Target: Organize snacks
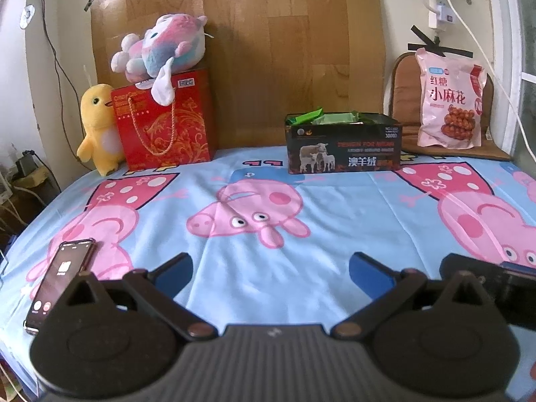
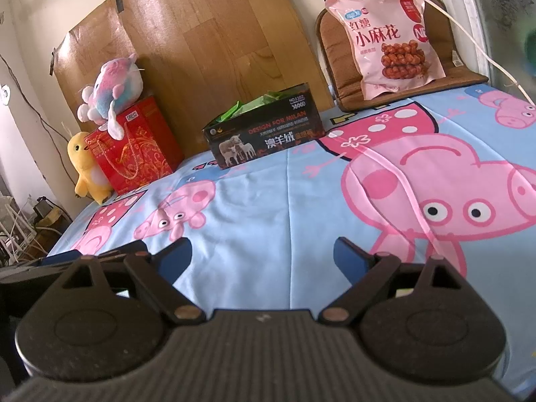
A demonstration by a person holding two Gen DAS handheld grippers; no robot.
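A black box with green snack packets in it stands at the back of the bed; it also shows in the right wrist view. A pink snack bag leans on a brown cushion at the back right, also in the right wrist view. My left gripper is open and empty, low over the near part of the bed. My right gripper is open and empty, also near the front; its body shows in the left wrist view.
A red gift bag with a pastel plush toy on top and a yellow plush duck stand at the back left. A phone lies at the front left. The bed has a blue cartoon-pig sheet.
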